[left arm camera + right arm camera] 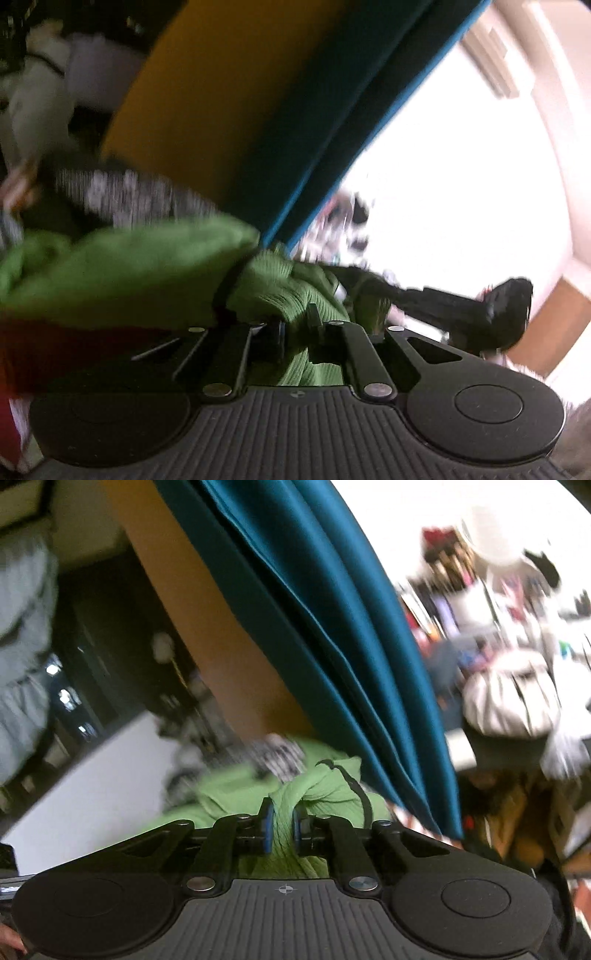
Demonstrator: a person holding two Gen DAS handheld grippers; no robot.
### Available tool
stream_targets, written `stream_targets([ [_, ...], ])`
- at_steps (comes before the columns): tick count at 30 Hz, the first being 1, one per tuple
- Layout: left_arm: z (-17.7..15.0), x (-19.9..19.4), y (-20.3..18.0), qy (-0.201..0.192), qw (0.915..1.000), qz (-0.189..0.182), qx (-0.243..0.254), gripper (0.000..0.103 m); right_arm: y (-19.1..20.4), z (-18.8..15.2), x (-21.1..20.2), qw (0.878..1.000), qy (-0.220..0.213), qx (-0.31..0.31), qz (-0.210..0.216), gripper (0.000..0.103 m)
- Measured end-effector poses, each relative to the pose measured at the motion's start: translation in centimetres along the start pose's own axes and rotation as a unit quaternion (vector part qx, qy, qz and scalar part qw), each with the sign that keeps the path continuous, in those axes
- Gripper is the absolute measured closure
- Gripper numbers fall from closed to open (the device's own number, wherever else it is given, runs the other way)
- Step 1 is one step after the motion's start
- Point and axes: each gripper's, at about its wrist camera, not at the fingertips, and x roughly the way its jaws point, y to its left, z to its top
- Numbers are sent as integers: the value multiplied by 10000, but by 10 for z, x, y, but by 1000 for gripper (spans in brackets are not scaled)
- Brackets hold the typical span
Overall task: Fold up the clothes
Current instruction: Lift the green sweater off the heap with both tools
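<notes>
Now | left gripper, right gripper clamp green garment | no legible writing

A teal curtain hangs in long folds, crossing both views on a slant; beside it runs a bare ochre wall, orange-brown in the right wrist view, and past the curtain's edge a window glares white, with a pale frame curving round it. In the right wrist view a blurred clutter of shelves and small coloured things fills the far side, with a striped white bag or bundle below it; on the other side stands a white surface before a dark cabinet; too smeared to tell more.
</notes>
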Motion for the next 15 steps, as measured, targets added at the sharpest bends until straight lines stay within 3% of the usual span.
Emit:
stream_targets([
  [3,29,-15,-14,-546,9981,-131,248,98,20,21,-9,9989,-346,-179,254,94],
  [8,62,-10,-20,-904,9939,-105,627,98,58,64,-23,9909,-912,-495,859,95],
  [12,93,-21,-13,-1390,9893,-30,433,98,80,88,-27,9858,-1112,-782,981,95],
  [15,128,-26,-19,-1766,9816,49,727,98,95,104,-28,9822,-1267,-973,992,95],
])
